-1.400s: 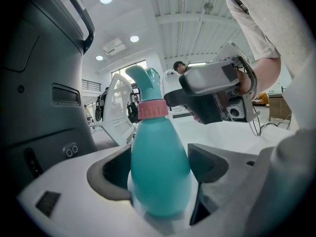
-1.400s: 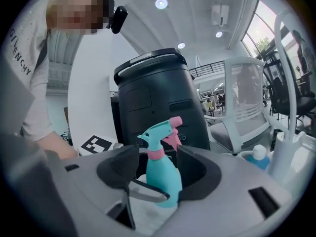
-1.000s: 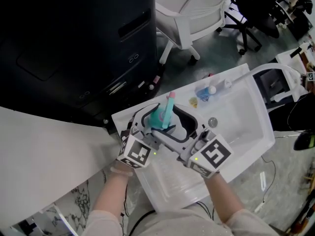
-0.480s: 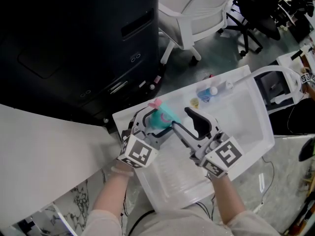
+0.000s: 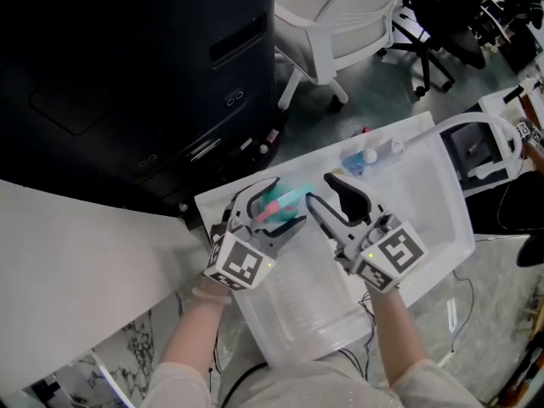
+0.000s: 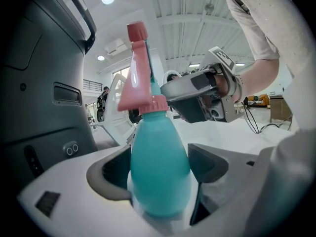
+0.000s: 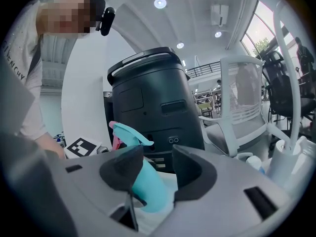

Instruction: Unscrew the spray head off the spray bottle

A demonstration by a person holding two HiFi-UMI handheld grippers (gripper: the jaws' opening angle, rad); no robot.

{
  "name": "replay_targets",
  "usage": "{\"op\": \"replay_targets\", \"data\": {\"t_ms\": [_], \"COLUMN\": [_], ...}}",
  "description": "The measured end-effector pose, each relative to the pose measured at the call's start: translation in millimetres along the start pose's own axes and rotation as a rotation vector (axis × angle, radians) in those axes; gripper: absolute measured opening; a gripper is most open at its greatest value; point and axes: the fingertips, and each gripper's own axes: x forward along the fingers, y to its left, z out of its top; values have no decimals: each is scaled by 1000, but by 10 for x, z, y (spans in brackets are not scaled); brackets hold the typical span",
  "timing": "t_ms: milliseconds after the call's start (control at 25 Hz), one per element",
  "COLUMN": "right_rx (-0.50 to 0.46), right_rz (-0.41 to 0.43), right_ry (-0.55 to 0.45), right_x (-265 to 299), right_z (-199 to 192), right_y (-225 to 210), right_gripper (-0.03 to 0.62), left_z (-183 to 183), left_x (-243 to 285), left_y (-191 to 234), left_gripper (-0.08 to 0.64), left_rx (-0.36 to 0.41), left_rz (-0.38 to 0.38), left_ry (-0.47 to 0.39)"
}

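Note:
A teal spray bottle [image 6: 159,167] with a pink spray head [image 6: 140,78] stands between the pads of my left gripper [image 5: 285,201], which is shut on the bottle's body. In the head view the bottle [image 5: 290,197] is blurred inside those jaws. My right gripper [image 5: 321,190] hangs just right of the bottle, apart from it. Its jaws have just been closing and stand partly open with nothing between them. From the right gripper view [image 7: 158,169] the bottle [image 7: 148,191] and its spray head [image 7: 126,132] show beyond the left jaw.
Both grippers work over a white tray-like table [image 5: 425,228]. Small bottles [image 5: 361,158] lie at its far edge. A tall black machine [image 5: 127,75] stands behind, and a white office chair [image 5: 340,24] beside it. A white surface [image 5: 68,270] lies to the left.
My right gripper has drawn off to the right of the bottle and its jaws have narrowed. The pink head now shows lower and further left. The left gripper has kept its hold.

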Motion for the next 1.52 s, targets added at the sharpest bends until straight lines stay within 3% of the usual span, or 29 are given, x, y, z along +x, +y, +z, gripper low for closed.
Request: {"op": "replay_targets", "data": {"t_ms": [200,320,440,560,800,1000,1200,1360,1520], "right_rx": [0,75,124,109,32,-39,-204,-219,-287], "right_rz": [-26,12,98,121,104,169,247,207,161], "right_ry": [-30,-60,-60,-50,-16,-8,7,5,27], "right_x": [-42,-121,-68,78,263,248,267,214,224], "right_z": [7,31,40,43,35,9,10,-20,-83], "right_y": [62,223,519,671,709,674,724,572,561], "right_gripper": [162,161,251,342,364,307,296,192,180], "left_z": [-6,-2,-5,-9,-6,-3,3,-1,-4], "left_x": [4,8,-1,-1,2,7,10,12,10], "left_y": [3,1,5,0,-6,-8,-2,-3,-3], "left_gripper": [351,351,351,351,351,351,351,351,351], "left_rx": [-3,-3,-1,-2,-3,-3,-4,-4,-5], "left_rz": [1,-1,-2,-1,0,-3,-5,-8,-9], "left_ry": [-4,-2,-1,0,2,1,1,2,3]}}
